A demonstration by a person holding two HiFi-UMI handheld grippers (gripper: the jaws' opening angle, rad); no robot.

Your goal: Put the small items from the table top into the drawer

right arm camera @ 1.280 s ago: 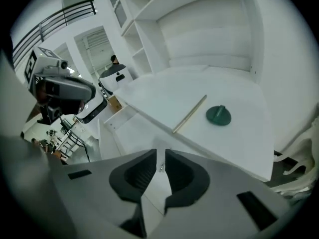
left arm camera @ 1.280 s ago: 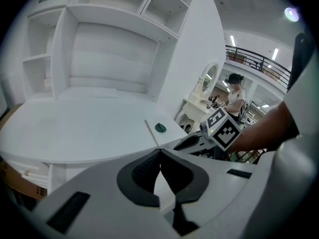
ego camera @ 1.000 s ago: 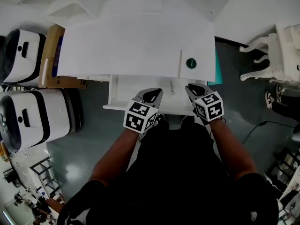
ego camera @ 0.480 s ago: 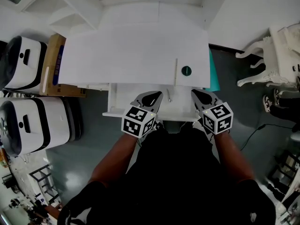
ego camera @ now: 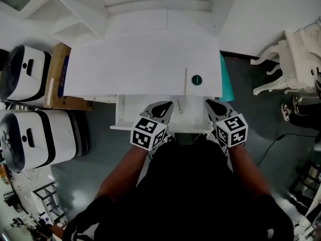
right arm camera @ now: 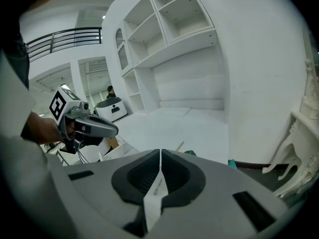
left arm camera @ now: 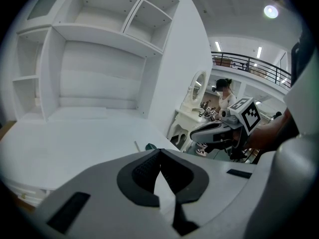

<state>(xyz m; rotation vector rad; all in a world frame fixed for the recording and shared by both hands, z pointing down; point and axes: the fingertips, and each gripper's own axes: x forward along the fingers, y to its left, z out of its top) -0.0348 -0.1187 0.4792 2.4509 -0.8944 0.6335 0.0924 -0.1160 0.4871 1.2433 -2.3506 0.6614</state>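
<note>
**Small items and open drawer, seen from above.** A small dark green round item [ego camera: 196, 80] lies on the white surface [ego camera: 140, 59]. It is close to the front edge, ahead of the right hand-held gripper [ego camera: 213, 107] and slightly towards the left one. A thin white stick [ego camera: 185, 79] lies just beside the green item, on the side nearer the left hand-held gripper [ego camera: 163, 107], and points away from the person. Both items sit clear of either hand-held gripper.

Below the front edge, the shallow white drawer [ego camera: 131, 109] stands pulled out. Both hand-held grippers are poised over it, side by side and apart. A short silvery item [ego camera: 178, 106] lies inside the drawer between them, nearer the left one; what kind of item it is cannot be made out.

The left hand-held gripper's jaws meet at the tips with nothing between them. The right hand-held gripper's jaws are likewise closed together and empty.

White open shelving [left arm camera: 99, 39] rises behind the surface, ahead of both hand-held grippers. Out beyond the left hand-held gripper, a brown cardboard box [ego camera: 59, 74] and two white machines with black bands [ego camera: 30, 129] stand on the dark grey floor [ego camera: 100, 149]. Beyond the right hand-held gripper, a teal object [ego camera: 224, 79] shows at the end of the surface, and ornate white furniture [ego camera: 296, 59] stands further out.
</note>
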